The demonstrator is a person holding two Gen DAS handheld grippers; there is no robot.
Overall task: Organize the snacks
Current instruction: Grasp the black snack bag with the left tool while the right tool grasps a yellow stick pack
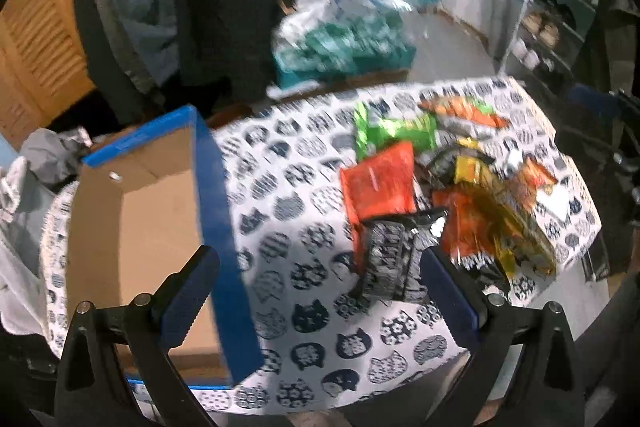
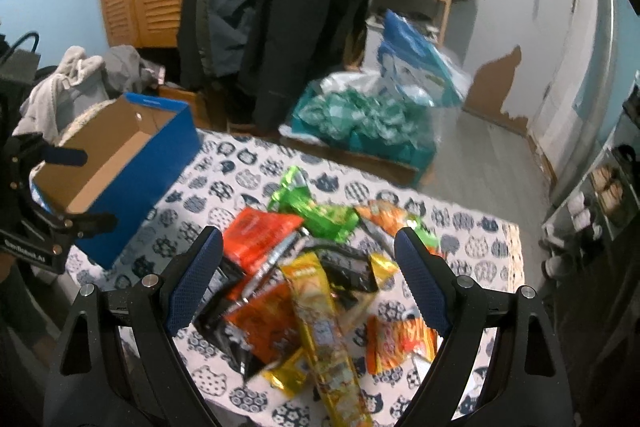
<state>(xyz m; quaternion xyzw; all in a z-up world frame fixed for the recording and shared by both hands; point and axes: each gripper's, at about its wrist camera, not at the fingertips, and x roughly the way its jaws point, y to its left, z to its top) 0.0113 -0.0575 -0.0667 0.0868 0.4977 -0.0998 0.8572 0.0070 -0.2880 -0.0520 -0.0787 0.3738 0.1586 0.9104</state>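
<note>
A pile of snack packets lies on the cat-print tablecloth [image 1: 304, 187]: an orange packet [image 1: 378, 183], a green packet [image 1: 394, 133], a black-and-white packet [image 1: 390, 263] and a long yellow packet [image 2: 324, 323]. An open blue cardboard box [image 1: 152, 211] stands at the table's left, and shows in the right wrist view [image 2: 120, 167]. My left gripper [image 1: 320, 263] is open and empty, above the table between box and pile. My right gripper [image 2: 308, 247] is open and empty, hovering over the pile [image 2: 304, 267]. The left gripper [image 2: 60, 187] also shows at the right wrist view's left edge, by the box.
Beyond the table's far edge sit a teal bundle in a box [image 2: 360, 123] and a blue bag [image 2: 412, 63]. Dark coats [image 2: 280, 7] hang behind. Grey clothes [image 2: 76, 83] lie left of the box. A shelf unit [image 1: 560, 11] stands at the right.
</note>
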